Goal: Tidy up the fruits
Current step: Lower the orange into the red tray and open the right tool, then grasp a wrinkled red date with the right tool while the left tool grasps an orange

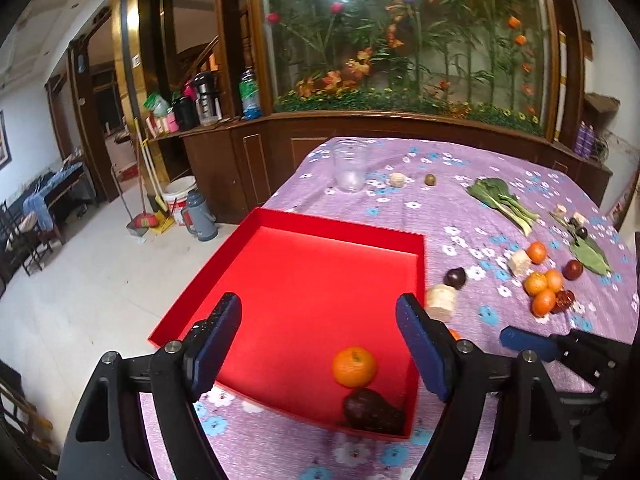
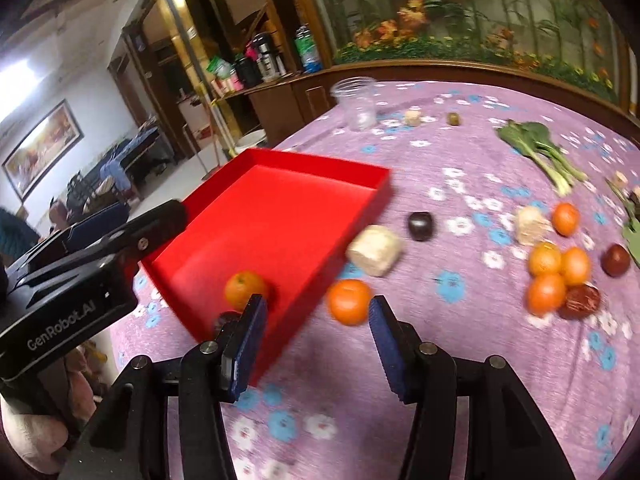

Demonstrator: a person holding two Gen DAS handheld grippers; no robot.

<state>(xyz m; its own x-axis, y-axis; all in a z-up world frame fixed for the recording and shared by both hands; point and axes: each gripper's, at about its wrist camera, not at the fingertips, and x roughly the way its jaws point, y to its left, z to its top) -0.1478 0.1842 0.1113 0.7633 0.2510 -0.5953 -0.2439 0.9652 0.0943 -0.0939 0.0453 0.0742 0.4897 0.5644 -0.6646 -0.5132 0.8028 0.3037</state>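
A red tray (image 1: 280, 264) lies on the purple flowered tablecloth; it also shows in the right wrist view (image 2: 224, 264). Inside it lie an orange (image 1: 354, 366) and a dark fruit (image 1: 370, 410). My left gripper (image 1: 320, 344) is open and empty above the tray's near end. My right gripper (image 2: 316, 340) is open, just short of a loose orange (image 2: 349, 302) lying outside the tray's right wall. More oranges (image 2: 556, 272), dark red fruits (image 2: 616, 260), a dark plum (image 2: 421, 226) and pale chunks (image 2: 374, 256) lie to the right.
A clear plastic cup (image 1: 350, 166) stands at the far edge of the table. Leafy greens (image 1: 500, 200) lie at the far right. The table's left edge drops to a tiled floor. A wooden cabinet stands behind the table.
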